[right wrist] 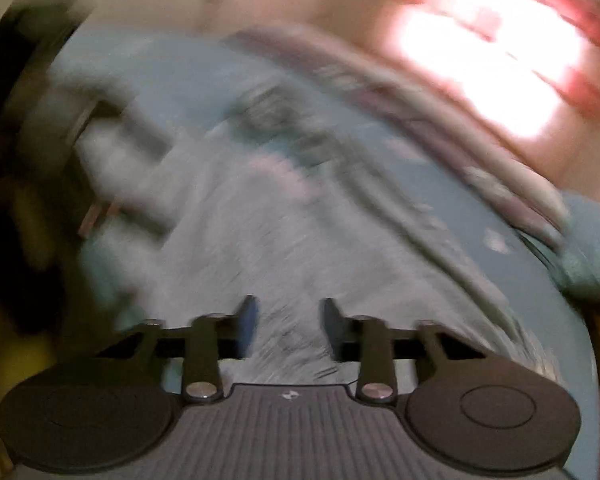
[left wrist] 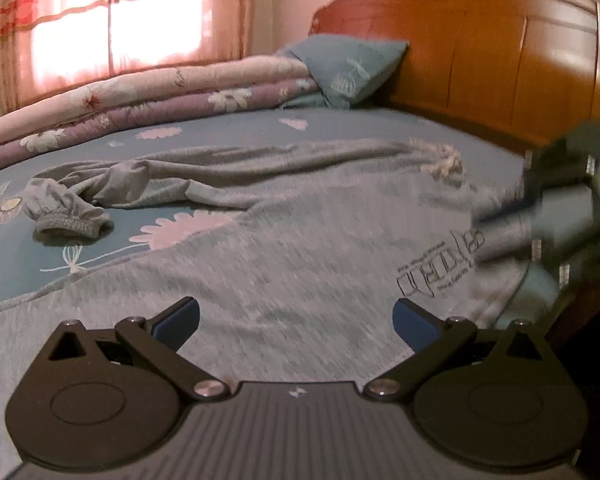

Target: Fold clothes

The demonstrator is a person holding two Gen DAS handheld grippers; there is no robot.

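Observation:
A grey long-sleeved sweatshirt (left wrist: 300, 240) lies spread on the bed, its sleeve (left wrist: 68, 208) stretched out to the left with the cuff bunched, and a dark printed logo (left wrist: 440, 268) near its right side. My left gripper (left wrist: 296, 320) is wide open and empty just above the sweatshirt's body. My right gripper (right wrist: 288, 320) is open with a narrower gap, above the same grey cloth (right wrist: 260, 248); its view is badly blurred. The right gripper's body (left wrist: 572, 200) shows blurred at the right edge of the left wrist view.
The bed has a blue floral sheet (left wrist: 80, 256). A folded pink and purple quilt (left wrist: 140, 108) and a blue pillow (left wrist: 352, 68) lie along the far side. A wooden headboard (left wrist: 500, 52) stands at the right. A curtained window (left wrist: 112, 20) is behind.

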